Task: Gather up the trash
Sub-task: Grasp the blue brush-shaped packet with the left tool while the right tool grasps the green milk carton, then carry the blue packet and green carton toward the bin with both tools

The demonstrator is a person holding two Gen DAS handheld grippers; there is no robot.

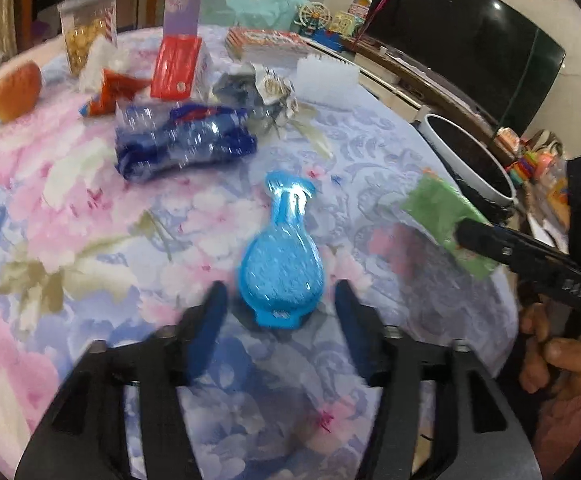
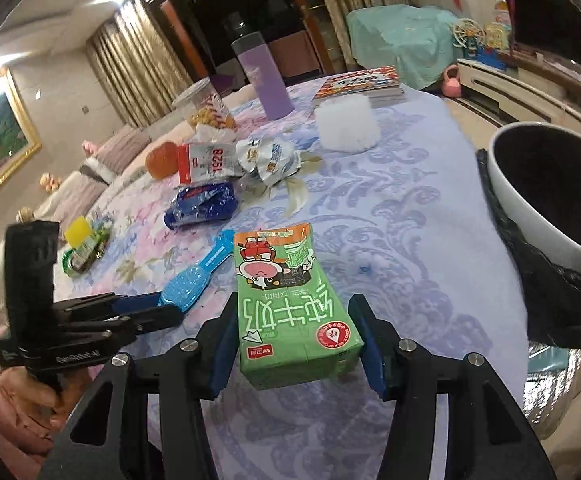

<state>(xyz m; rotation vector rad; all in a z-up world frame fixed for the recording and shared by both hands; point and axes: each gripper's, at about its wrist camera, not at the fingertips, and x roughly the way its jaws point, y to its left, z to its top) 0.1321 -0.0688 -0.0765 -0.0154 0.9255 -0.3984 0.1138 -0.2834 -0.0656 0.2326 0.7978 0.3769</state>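
A green milk carton (image 2: 290,312) sits between the blue pads of my right gripper (image 2: 296,340), which is shut on its sides and holds it over the flowered tablecloth. The left wrist view shows the same carton (image 1: 446,224) at the right gripper (image 1: 466,236), close to the white bin (image 1: 450,156) lined with a black bag. My left gripper (image 1: 282,304) is open. A blue plastic hairbrush (image 1: 282,264) lies flat on the cloth between its fingertips, touching neither pad. In the right wrist view the left gripper (image 2: 162,312) is at the brush (image 2: 194,276).
The bin (image 2: 530,208) stands off the table's right edge. Further back lie a crushed blue bottle (image 1: 182,140), a crumpled wrapper (image 1: 274,88), a red-and-white carton (image 1: 176,66), an orange (image 1: 16,92), a snack jar (image 1: 86,28), books (image 1: 266,42) and a purple flask (image 2: 268,84).
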